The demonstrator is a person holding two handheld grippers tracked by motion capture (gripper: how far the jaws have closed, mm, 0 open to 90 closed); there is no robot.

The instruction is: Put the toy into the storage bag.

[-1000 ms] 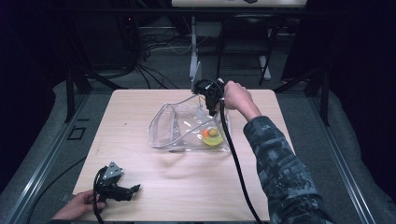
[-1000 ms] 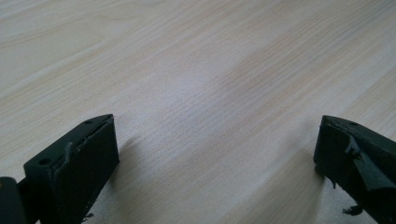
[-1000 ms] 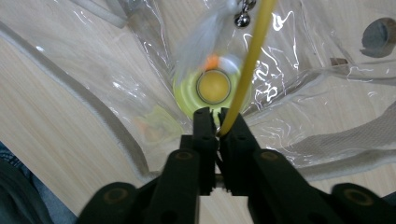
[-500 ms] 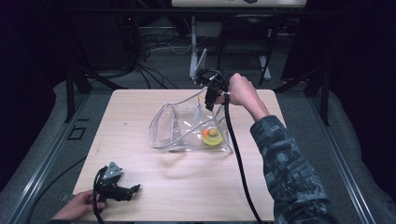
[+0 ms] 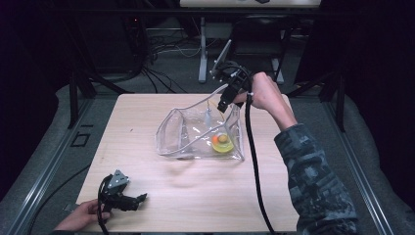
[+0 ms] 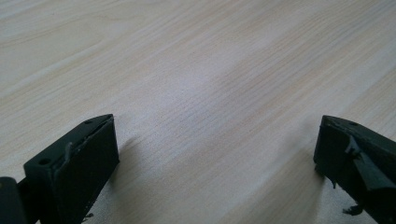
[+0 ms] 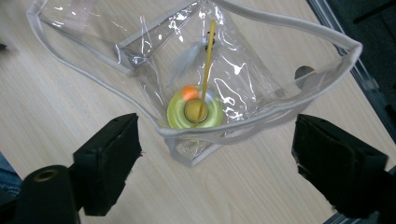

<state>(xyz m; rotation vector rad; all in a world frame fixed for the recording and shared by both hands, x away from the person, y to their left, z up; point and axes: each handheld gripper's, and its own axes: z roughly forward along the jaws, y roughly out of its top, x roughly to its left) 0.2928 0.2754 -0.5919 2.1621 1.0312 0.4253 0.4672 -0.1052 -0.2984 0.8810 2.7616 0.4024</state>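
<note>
Here, a clear plastic bag [image 5: 198, 132] with a white-trimmed rim is lying open near the middle of the light wooden tabletop [image 5: 147, 112]. Inside it, toward its right end, a yellow-green ring [image 5: 224, 145] is sitting with a small orange ball [image 5: 215, 139] touching its edge, and a thin yellow stick [image 7: 206, 65] is standing up out of the ring's centre with a pale feather [image 7: 187, 58] beside it.

The right tool [image 5: 226, 100] is hovering above the far right corner of the bag, held by the person's right hand [image 5: 266, 93], with a black cable [image 5: 254, 161] trailing down across the tabletop. In the right gripper view its jaws are standing wide apart, released, straddling the near rim of the bag without pinching it.

The left tool [image 5: 139, 198] is resting low at the near left corner of the tabletop, gripped by the left hand [image 5: 83, 218], well apart from the bag. In the left gripper view its jaws are also spread wide, released, with bare wood grain between them.
</note>
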